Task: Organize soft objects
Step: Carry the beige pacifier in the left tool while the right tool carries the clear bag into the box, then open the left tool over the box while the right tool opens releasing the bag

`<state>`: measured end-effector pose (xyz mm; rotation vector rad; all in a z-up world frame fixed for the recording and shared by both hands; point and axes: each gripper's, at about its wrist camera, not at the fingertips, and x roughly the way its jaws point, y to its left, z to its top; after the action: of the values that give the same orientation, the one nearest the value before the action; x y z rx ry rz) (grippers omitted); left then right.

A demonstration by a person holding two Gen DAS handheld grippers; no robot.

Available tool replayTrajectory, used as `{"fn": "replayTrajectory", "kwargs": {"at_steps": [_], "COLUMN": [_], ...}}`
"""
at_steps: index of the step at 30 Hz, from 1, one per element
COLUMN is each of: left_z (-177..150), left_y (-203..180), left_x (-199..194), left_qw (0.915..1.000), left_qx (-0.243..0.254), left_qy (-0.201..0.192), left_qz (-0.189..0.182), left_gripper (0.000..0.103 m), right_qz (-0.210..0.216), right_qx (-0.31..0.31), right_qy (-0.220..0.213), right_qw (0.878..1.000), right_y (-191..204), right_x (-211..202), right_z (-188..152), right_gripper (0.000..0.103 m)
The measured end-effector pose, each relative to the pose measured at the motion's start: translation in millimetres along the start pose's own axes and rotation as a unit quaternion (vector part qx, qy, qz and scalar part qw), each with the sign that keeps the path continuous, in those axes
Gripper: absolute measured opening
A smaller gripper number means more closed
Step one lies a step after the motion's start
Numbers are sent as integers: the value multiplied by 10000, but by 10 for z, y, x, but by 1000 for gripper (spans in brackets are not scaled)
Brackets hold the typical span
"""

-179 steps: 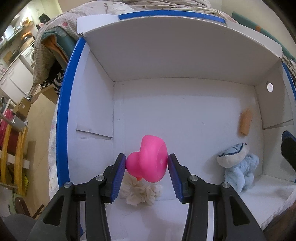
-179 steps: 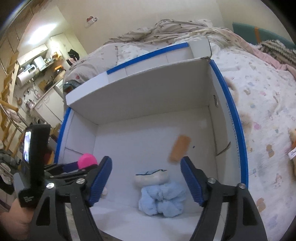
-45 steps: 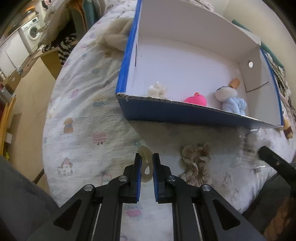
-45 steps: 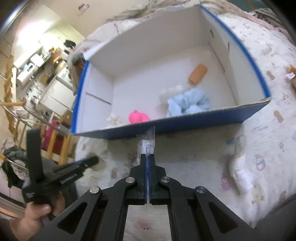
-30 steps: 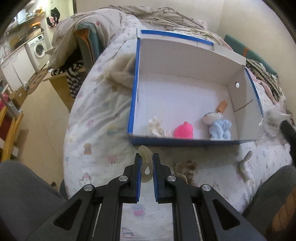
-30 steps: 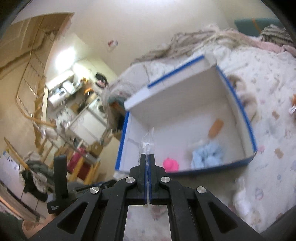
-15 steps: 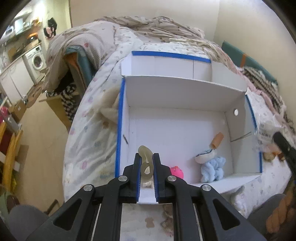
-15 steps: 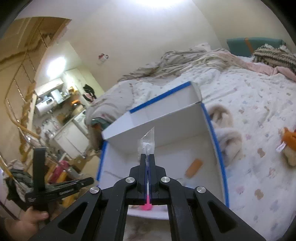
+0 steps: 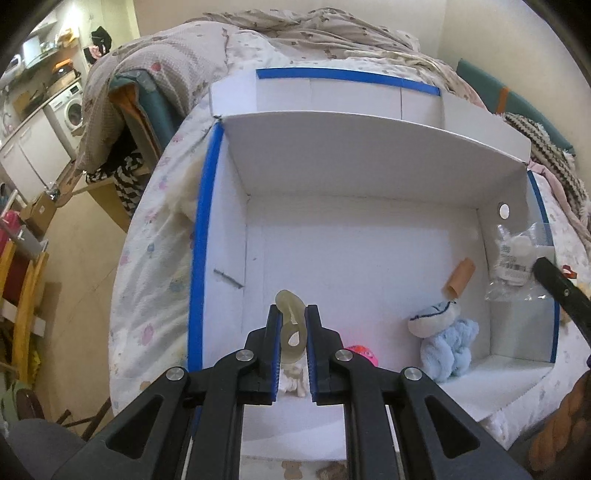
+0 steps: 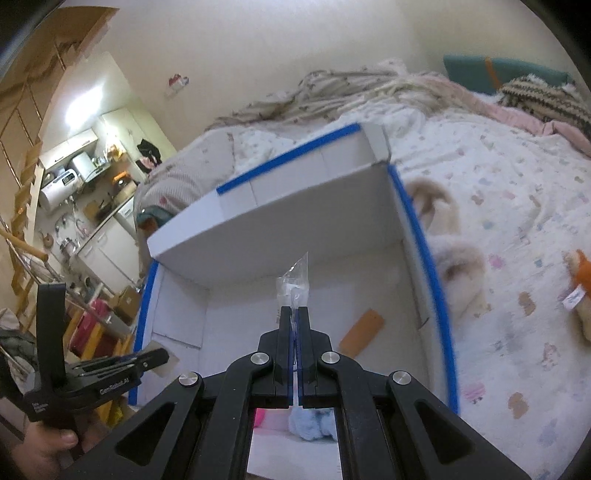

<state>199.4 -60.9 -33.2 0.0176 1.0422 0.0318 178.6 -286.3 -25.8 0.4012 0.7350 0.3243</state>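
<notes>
A white cardboard box with blue-taped edges [image 9: 201,236] lies open on the bed. My left gripper [image 9: 291,314] is shut on a pale translucent rubbery ring [image 9: 291,328] and holds it above the box's near left part. My right gripper [image 10: 294,314] is shut on a clear plastic bag [image 10: 295,280] and holds it above the box [image 10: 417,236]; the bag also shows in the left wrist view [image 9: 515,258]. Inside the box lie a blue plush toy [image 9: 445,345], a pink duck [image 9: 364,356], a cream fluffy item [image 9: 293,380] and a tan cylinder [image 9: 460,277].
The bed has a patterned white sheet [image 10: 517,229]. Cream fluffy slippers [image 10: 454,258] and an orange plush [image 10: 578,273] lie right of the box. A crumpled blanket [image 9: 317,26] lies behind it. Floor and furniture [image 9: 48,147] are to the left.
Both grippers have moved forward and lower over the box, each still holding its item. The box now fills more of both views.
</notes>
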Motion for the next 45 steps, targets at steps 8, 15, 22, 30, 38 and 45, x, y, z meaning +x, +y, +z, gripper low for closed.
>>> {"fn": "replayTrajectory", "kwargs": {"at_steps": [8, 15, 22, 30, 38, 45], "left_z": [117, 157, 130, 123, 144, 156], "left_y": [-119, -211, -275, -211, -158, -207], "left_x": [170, 368, 528, 645, 565, 440], "left_qw": [9998, 9994, 9985, 9984, 9986, 9985], "left_qx": [194, 273, 411, 345, 355, 427], "left_qy": [-8, 17, 145, 284, 129, -42], "left_qz": [88, 214, 321, 360, 364, 331], "left_gripper": [11, 13, 14, 22, 42, 61], "right_qz": [-263, -735, -814, -684, -513, -485], "right_qx": [-354, -699, -788, -483, -364, -520], "right_qy": [416, 776, 818, 828, 630, 438], "right_qw": [9982, 9918, 9902, 9930, 9960, 9965], "right_y": [129, 147, 155, 56, 69, 146], "right_x": [267, 432, 448, 410, 318, 244], "right_z": [-77, -170, -197, -189, -127, -111], "right_gripper": [3, 3, 3, 4, 20, 48]}}
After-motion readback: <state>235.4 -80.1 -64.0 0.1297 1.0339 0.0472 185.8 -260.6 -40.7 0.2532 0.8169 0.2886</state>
